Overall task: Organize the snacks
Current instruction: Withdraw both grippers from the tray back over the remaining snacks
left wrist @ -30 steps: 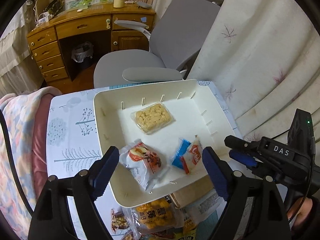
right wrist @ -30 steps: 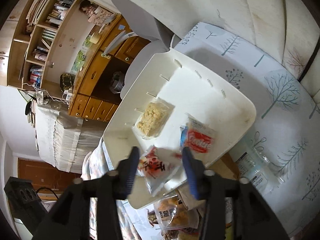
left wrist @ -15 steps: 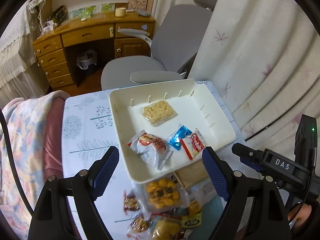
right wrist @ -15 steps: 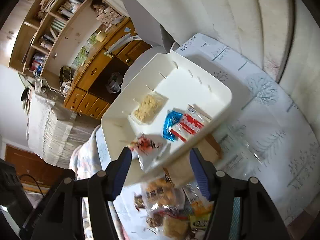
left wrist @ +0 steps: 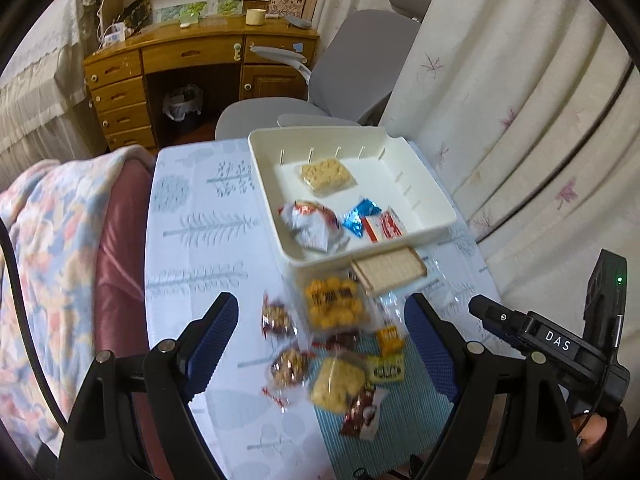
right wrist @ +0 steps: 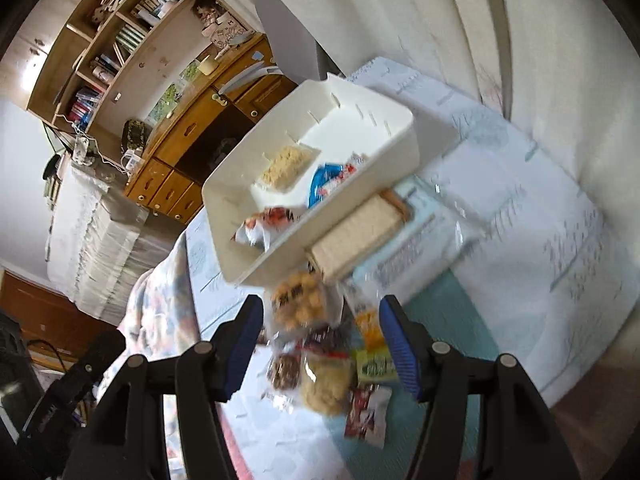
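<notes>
Grippers, the left gripper [left wrist: 320, 344] and the right gripper [right wrist: 320, 344], are both hanging open and empty low in the frame over loose snacks [left wrist: 334, 360] lying mid-frame, with the white tray [left wrist: 434, 196] sitting farther up, holding four packets.

Only clear text: "DAS" in white caps showing on black label strip [left wrist: 557, 345] on the right gripper's body, seen from left wrist cam. Snack packets [left wrist: 386, 369] carrying print, too blurred to read. Box on desk [left wrist: 287, 1] showing letters, unclear.
</notes>
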A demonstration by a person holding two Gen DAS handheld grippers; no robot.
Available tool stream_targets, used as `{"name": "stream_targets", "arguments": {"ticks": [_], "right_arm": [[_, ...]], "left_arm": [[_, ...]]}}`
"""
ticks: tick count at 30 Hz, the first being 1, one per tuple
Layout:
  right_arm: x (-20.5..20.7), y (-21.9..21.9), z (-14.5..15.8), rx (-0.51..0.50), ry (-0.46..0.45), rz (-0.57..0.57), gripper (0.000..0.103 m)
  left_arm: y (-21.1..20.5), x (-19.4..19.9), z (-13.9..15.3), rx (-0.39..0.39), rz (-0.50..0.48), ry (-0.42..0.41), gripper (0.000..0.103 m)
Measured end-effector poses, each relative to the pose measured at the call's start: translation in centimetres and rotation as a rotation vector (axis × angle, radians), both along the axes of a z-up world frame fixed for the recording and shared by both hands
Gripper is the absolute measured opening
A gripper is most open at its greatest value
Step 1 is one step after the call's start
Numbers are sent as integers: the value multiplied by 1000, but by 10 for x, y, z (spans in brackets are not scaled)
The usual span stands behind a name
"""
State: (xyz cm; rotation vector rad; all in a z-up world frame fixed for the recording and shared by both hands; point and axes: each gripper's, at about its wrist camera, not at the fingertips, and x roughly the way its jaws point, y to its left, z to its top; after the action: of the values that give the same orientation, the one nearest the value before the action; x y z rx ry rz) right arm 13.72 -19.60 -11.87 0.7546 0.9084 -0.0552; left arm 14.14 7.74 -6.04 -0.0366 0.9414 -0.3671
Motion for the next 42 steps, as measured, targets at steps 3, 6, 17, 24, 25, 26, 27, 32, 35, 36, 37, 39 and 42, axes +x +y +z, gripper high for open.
{"name": "stream_targets", "arguments": {"ticks": [3,6,17,24,25,26,27,32,35,36,37,39,42], "right_arm": [[-17,4,-6,6,5,8,61],[-31,8,-11,-16,18,19,61],[-47,4,-27,-188,63,141,61],[-37,-14,-25,-333,62,258,61],[-34,-16,-26,-358,64,277,61],[-31,-20,-28,-380,63,301,61],[-28,-22,-29,-387,60,321,61],[-11,-32,-34,-452,54,432,61],[1,-35,-36,-498,42,499,61],[5,-36,-36,-518,35,524,61],[9,-36,-38,-543,26,554,61],[14,-37,-39,-576,12,600,61],[23,-36,-44,-650,-12,685,61]], "left_arm": [[8,-17,-7,-5,4,7,84],[12,-31,-15,-6,19,29,84],[-6,-71,-53,67,24,121,84],[-21,-76,-79,75,117,221,84],[-25,-77,-84,77,131,236,84],[-28,-77,-86,74,139,243,84],[-31,-78,-90,70,151,256,84],[-54,-78,-113,80,204,312,84],[-63,-77,-124,67,239,342,84],[-67,-76,-129,61,252,351,84],[-69,-75,-132,59,264,356,84],[-73,-74,-141,53,294,370,84],[-75,-72,-157,37,346,412,84]]}}
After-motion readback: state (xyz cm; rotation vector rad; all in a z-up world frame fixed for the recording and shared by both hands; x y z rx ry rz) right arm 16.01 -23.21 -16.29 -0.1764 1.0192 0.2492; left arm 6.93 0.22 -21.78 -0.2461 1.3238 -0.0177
